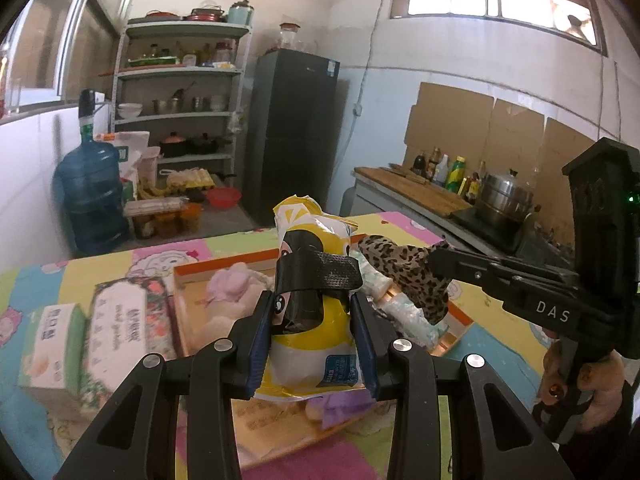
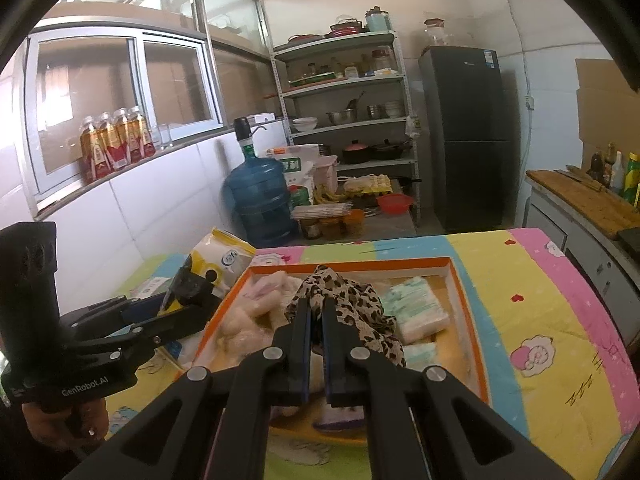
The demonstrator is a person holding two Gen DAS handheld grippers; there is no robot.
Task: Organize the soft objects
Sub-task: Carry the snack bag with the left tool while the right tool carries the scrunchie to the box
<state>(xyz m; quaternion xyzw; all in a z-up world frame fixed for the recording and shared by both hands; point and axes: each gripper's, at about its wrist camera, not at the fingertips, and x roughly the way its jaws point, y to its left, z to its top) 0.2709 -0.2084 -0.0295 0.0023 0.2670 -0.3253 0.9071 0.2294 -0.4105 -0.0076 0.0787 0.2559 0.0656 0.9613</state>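
Left wrist view: both hand-held grippers loaded over the tray

Left wrist view first, nearest stuff: the left hand-held gripper [image 1: 316, 320] has its jaws partway apart and clamped on a yellow-and-white soft pack [image 1: 310, 280], which stands upright between the blue pads. Just beyond it sits the orange-rimmed tray [image 1: 224, 266] with a pale pink plush thing [image 1: 230, 286] inside. To the left of the tray, two tissue boxes [image 1: 86, 336] lie on the cartoon-print cloth covering the counter [image 1: 492, 356].

From the right wrist view, the right hand-held gripper [image 2: 317, 312] is pinched tight on a leopard-print cloth [image 2: 344, 300], which bunches up above the jaws and drapes down to the right, over the middle of the tray. Right of the cloth, a couple of light green-white packets [image 2: 416, 306] rest in the tray, near its right rim. The pack in the left gripper hangs over the tray's left edge, well apart from the cloth.

Further back: a blue water jug [image 2: 260, 200] on the floor, a metal shelf rack [image 2: 348, 128] with pots and bowls, and a dark fridge [image 2: 468, 136] against the wall.
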